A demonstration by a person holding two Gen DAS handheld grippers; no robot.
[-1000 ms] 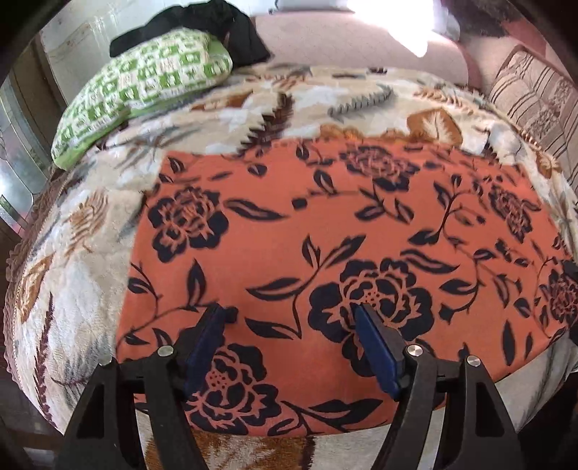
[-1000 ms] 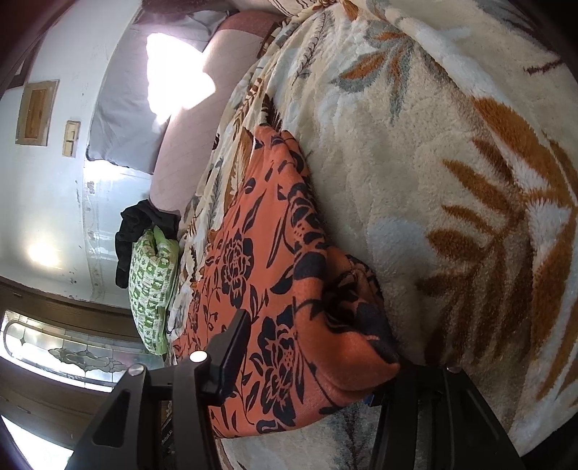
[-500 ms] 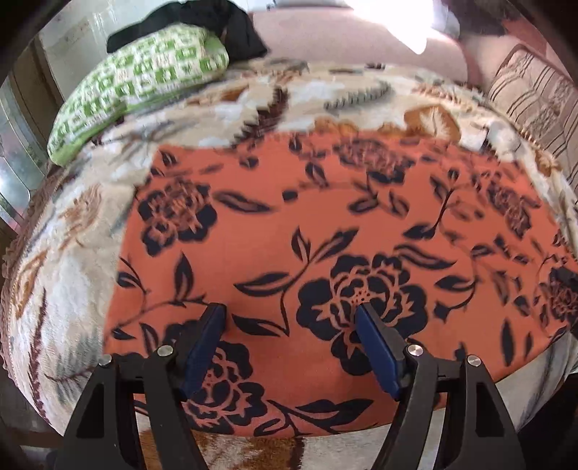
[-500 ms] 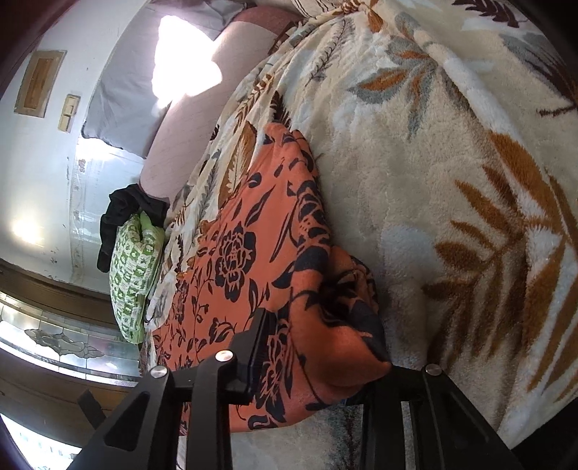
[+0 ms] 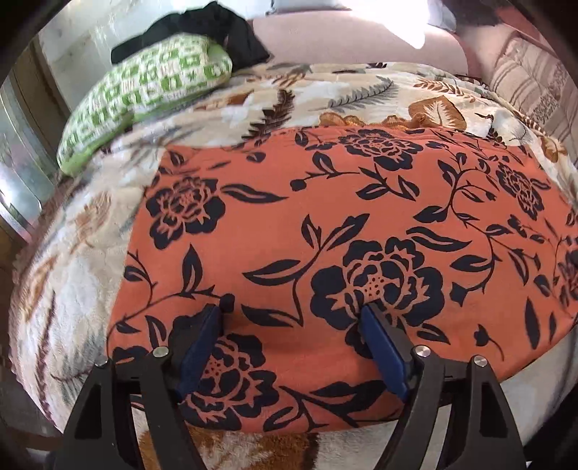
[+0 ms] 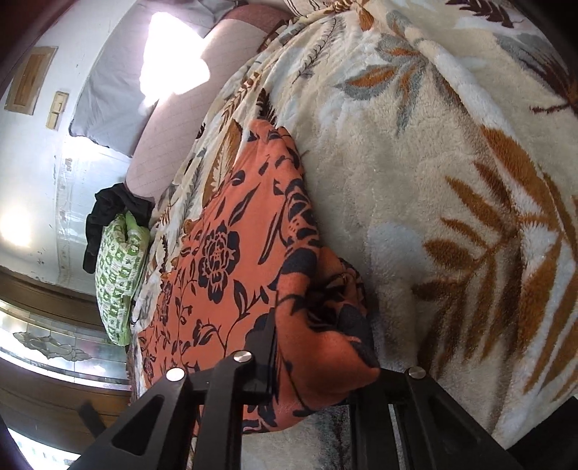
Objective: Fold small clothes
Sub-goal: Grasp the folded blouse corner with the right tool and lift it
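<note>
An orange garment with black flowers (image 5: 325, 224) lies spread flat on a cream leaf-patterned blanket (image 5: 72, 289). My left gripper (image 5: 292, 314) is open, its blue-padded fingers resting on the garment's near edge, nothing between them. In the right wrist view the same garment (image 6: 231, 260) runs away to the left. My right gripper (image 6: 318, 347) is closing on the garment's bunched near corner; the left finger (image 6: 263, 347) presses the cloth, the right finger is hidden under the fold.
A green and white patterned pillow (image 5: 144, 94) with a black garment (image 5: 216, 32) on it lies at the far left. A striped cushion (image 5: 534, 79) is at the far right. A pink mattress (image 5: 361, 43) lies beyond the blanket.
The right gripper's jaws have narrowed around the garment's corner. The left gripper has shifted slightly forward over the near edge and stays open.
</note>
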